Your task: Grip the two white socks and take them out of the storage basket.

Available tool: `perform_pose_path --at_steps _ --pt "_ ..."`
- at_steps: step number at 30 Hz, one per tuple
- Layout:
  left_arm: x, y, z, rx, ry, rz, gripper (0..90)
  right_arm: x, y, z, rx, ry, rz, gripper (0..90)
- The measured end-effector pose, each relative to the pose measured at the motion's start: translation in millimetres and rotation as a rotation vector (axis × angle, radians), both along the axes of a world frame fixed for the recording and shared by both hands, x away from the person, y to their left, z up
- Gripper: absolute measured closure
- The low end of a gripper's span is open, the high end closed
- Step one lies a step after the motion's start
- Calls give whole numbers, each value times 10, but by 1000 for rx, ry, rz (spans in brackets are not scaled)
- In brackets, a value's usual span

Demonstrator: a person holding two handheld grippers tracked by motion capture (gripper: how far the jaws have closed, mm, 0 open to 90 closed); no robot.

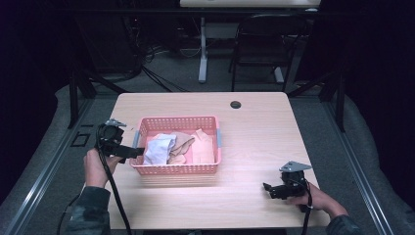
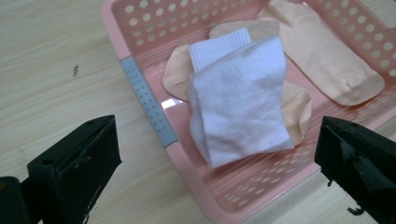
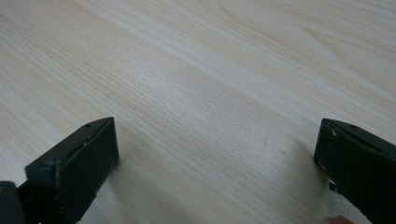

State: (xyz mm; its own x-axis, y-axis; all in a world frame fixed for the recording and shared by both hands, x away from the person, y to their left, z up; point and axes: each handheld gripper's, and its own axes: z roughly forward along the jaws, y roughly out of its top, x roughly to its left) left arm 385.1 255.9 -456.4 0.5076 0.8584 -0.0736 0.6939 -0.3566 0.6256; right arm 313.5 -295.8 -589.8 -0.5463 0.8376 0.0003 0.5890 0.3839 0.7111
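Note:
A pink perforated basket (image 1: pixel 178 169) (image 2: pixel 140 56) stands on the wooden table (image 1: pixel 254 132), left of centre. Inside lie a folded white sock (image 1: pixel 159 148) (image 2: pixel 240 107) on top of peach-coloured socks (image 1: pixel 203 144) (image 2: pixel 327 60). My left gripper (image 1: pixel 138 152) (image 2: pixel 217 158) is open at the basket's left end, its jaws spread wide just above the rim and the white sock, holding nothing. My right gripper (image 1: pixel 266 187) (image 3: pixel 217 158) is open low over bare wood near the table's front right, apart from the basket.
A grey strip (image 2: pixel 149 102) marks the basket's near rim. A dark round grommet (image 1: pixel 236 104) sits near the table's far edge. A black chair (image 1: pixel 264 39) and a white table leg (image 1: pixel 203 49) stand beyond the table, with cables on the floor.

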Motion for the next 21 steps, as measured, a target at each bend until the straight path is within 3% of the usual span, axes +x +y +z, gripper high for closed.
perform_pose_path --at_steps 9,13,16,21 --pt "130 -166 24 -14 -1 -57 0 0 -2 3 -4 1 1 0" --pt "189 -274 24 -4 -32 -75 0 0 -2 3 -4 1 1 0" --pt "247 -361 -11 -19 -11 -93 0 -1 1 0 0 -1 -2 0" --pt "348 -520 -96 -7 16 -123 0 0 0 0 0 0 0 0"
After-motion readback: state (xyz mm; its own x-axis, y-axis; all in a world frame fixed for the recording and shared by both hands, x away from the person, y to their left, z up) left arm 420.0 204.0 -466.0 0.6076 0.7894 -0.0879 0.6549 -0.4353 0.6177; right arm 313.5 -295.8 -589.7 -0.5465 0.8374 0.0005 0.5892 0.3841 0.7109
